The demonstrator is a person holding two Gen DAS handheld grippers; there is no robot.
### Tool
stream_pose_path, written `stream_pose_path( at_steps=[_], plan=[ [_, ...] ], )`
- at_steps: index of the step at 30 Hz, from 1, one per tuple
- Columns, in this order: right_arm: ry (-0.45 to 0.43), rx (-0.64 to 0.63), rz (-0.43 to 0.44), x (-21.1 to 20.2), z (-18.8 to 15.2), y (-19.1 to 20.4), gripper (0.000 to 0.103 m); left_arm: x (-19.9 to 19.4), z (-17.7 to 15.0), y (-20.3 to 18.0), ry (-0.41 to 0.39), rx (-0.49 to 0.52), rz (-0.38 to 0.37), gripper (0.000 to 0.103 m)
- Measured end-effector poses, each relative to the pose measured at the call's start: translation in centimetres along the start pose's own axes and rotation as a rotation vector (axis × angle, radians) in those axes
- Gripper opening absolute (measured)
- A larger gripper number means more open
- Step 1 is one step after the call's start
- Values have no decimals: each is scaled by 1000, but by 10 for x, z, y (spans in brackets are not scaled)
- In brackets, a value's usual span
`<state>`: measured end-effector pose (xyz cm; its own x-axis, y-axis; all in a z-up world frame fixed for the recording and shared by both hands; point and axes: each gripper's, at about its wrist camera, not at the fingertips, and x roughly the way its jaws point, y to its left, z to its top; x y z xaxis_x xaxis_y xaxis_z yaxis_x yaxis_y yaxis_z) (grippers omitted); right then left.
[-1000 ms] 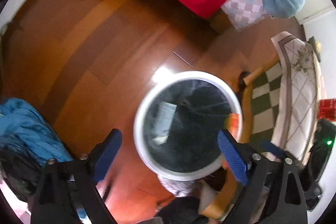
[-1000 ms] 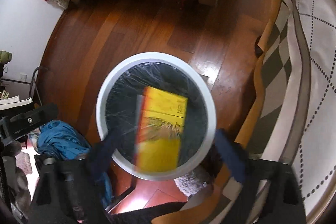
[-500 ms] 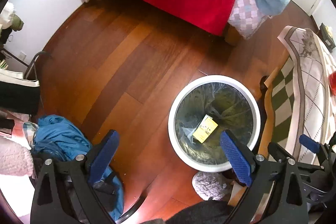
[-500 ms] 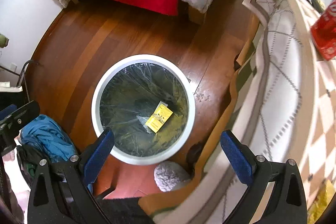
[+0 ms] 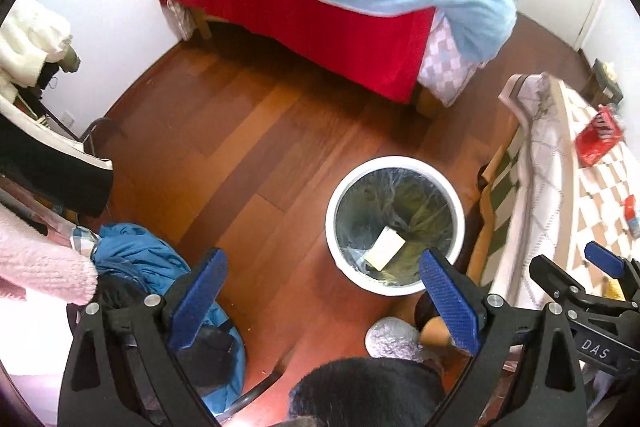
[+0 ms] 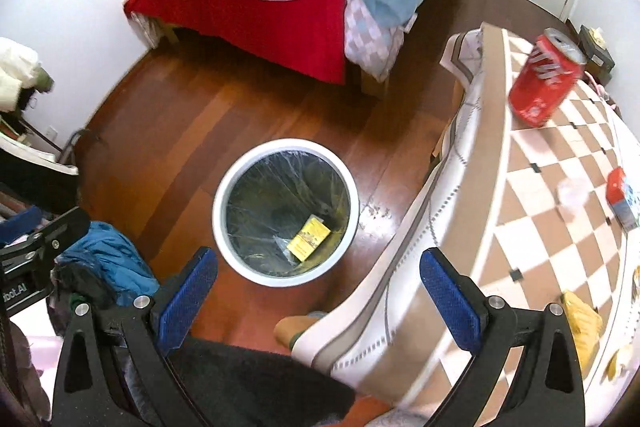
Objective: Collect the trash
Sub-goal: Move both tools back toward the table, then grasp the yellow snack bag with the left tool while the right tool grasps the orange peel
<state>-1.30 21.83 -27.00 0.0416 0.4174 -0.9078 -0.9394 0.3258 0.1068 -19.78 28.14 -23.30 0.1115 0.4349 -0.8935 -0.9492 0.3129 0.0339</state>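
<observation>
A white round bin (image 5: 333,227) (image 6: 286,145) with a clear liner stands on the wooden floor. A yellow box (image 5: 386,247) (image 6: 309,237) lies at its bottom. High above the floor, my left gripper (image 5: 320,279) is open and empty, just left of the bin. My right gripper (image 6: 318,275) is also open and empty, between the bin and the table edge. On the chequered tablecloth (image 6: 540,227) (image 5: 560,187) a red can (image 6: 546,79) (image 5: 598,141) stands, with a small red and blue pack (image 6: 622,197) and a yellow wrapper (image 6: 580,319) nearer.
A bed (image 5: 320,15) with a red cover and a light blue blanket fills the far side. Blue clothing (image 5: 136,255) is piled on the floor at the left. A grey slipper (image 5: 394,337) and a person's dark leg (image 6: 248,379) are below the bin.
The yellow box dropped from my right gripper into the bin. Both grippers rose away from the bin, and the right view swung toward the table, bringing the red can into sight.
</observation>
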Motion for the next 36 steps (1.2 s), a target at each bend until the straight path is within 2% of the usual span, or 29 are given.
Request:
stream_pose_path(
  at_steps=[10, 14, 17, 22, 27, 28, 32, 36],
  plan=[
    [-134, 81, 101, -100, -20, -33, 102, -90, -16, -19, -136, 5, -18, 98],
    [-153, 159, 121, -131, -33, -67, 102, -111, -21, -51, -173, 32, -48, 98],
    [-149, 245, 88, -146, -54, -114, 102, -111, -25, -92, -168, 80, -99, 98],
    [-102, 446, -51, -151, -107, -216, 102, -78, -44, -190, -47, 182, -231, 98],
    [-53, 690, -183, -144, -167, -328, 102, -33, -70, -301, 131, 307, -323, 98],
    [-48, 724, -195, -141, -175, -343, 102, -26, -73, -314, 157, 319, -337, 98],
    [-25, 878, -219, -123, -210, -407, 98, 7, -90, -369, 247, 384, -324, 97],
    [-6, 952, -217, -102, -228, -439, 89, 40, -102, -398, 338, 407, -321, 97]
  ],
)
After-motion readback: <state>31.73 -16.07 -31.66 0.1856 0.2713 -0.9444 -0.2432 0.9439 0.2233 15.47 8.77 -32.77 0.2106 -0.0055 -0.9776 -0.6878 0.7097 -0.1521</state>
